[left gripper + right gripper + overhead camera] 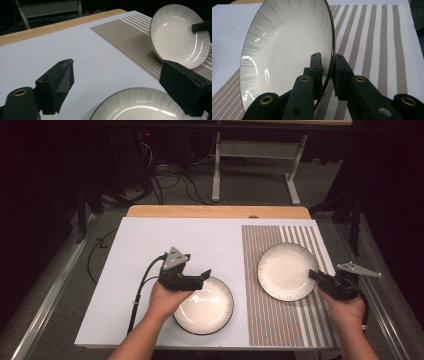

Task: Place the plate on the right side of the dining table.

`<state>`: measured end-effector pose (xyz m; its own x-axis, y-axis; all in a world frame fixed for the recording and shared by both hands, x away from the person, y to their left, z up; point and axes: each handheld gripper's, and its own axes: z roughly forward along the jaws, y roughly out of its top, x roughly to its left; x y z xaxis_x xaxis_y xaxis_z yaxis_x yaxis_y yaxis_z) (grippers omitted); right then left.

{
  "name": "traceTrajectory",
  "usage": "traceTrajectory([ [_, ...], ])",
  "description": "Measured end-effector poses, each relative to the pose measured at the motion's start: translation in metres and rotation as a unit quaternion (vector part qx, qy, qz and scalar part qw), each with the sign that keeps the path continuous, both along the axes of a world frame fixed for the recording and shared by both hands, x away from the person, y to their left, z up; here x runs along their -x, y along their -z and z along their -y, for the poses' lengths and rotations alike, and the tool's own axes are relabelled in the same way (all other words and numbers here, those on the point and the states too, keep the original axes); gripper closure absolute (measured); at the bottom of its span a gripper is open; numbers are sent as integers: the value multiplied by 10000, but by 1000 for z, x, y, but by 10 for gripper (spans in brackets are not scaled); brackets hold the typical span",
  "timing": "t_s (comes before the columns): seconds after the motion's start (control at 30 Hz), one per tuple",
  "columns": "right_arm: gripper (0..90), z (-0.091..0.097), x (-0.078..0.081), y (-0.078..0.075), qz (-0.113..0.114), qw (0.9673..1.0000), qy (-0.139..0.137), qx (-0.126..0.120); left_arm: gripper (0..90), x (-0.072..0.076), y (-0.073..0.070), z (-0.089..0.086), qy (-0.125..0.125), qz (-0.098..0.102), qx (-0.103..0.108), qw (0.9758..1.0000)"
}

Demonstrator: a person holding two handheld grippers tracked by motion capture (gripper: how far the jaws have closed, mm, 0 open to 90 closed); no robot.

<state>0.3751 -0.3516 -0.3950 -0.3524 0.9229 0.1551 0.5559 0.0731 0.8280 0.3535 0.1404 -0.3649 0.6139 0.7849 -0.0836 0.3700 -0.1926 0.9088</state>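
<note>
right gripper (316, 275) has its jaws clamped on the right rim of the plate (287, 271), tipped up over the striped mat (280, 320). left gripper (200, 279), jaws wide, nothing gripped, hovers over the second plate (210, 312) near the worktop's front edge.

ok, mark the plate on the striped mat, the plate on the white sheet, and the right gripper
plate on the striped mat (285, 270), high view, centre of its well
plate on the white sheet (207, 306), high view, centre of its well
right gripper (327, 65), right gripper view, between the fingertips at the plate's rim
</note>
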Motion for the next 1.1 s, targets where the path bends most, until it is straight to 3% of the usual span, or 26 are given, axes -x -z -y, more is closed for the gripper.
traceTrajectory([
  [0.2, 804, 1, -9, 4, -152, 9998, 92, -24, 38, 24, 1, -39, -286, 201, 59, 9994],
  [0.47, 790, 2, -16, 8, -301, 9993, 217, -11, 0, 53, 5, -68, -447, 506, 197, 9975],
  [0.67, 780, 2, -20, 13, -437, 9983, 376, -83, 0, 55, 11, -80, -563, 475, 259, 9969],
  [0.7, 783, 3, -21, 14, -452, 9981, 405, -53, 0, 55, 12, -81, -564, 469, 262, 9970],
  [0.73, 793, 3, -22, 16, -521, 9970, 556, 153, 0, 55, 12, -81, -560, 471, 255, 9970],
  [0.87, 784, 3, -24, 21, -634, 9956, 658, 223, 0, 54, 13, -78, -493, 449, 164, 9976],
  [0.97, 772, 1, -24, 21, -566, 9957, 647, 357, 0, 53, 15, -77, -490, 401, 154, 9979],
  [1.1, 620, -3, -18, 15, -256, 9953, 669, 648, 0, 52, 16, -78, -493, 346, 157, 9981],
])
